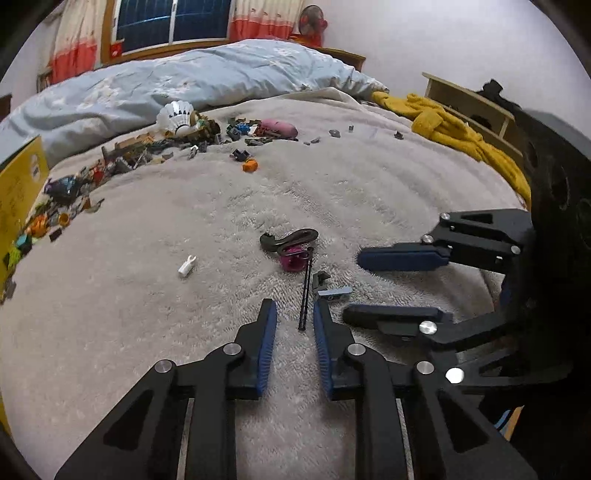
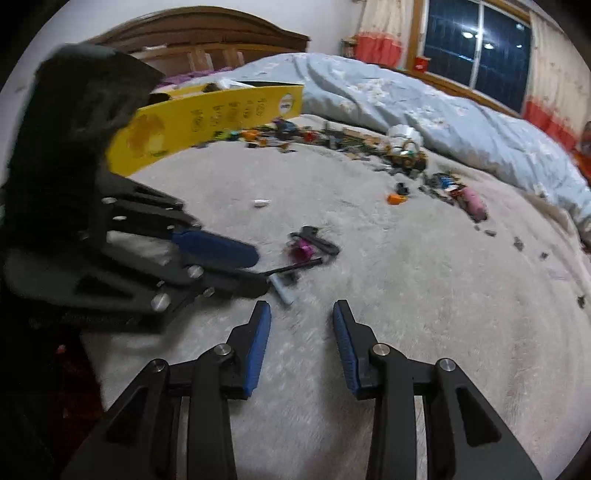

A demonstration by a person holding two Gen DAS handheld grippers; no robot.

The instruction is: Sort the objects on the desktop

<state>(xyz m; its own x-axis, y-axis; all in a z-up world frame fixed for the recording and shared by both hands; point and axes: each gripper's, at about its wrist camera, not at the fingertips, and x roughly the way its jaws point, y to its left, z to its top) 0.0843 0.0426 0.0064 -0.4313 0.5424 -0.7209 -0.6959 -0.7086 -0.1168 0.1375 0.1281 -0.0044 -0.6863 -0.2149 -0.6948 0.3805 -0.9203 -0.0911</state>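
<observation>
Left wrist: black rod point(image 1: 305, 291) between jaws

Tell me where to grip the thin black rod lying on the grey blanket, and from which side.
Grip the thin black rod near its close end, from above. It lies flat, pointing away between the left gripper fingers, so they would close across its narrow width. Its far end touches the magenta ring-shaped piece, so a mid or far grip risks catching that. The jaws are open around it, not yet touching.

A home bedroom, wide bed point(image 1: 332, 192) under a fuzzy grey blanket, rumpled pale-blue duvet point(image 1: 207, 74), wooden headboard point(image 2: 199, 33), curtained window point(image 1: 173, 22), dark outside
</observation>
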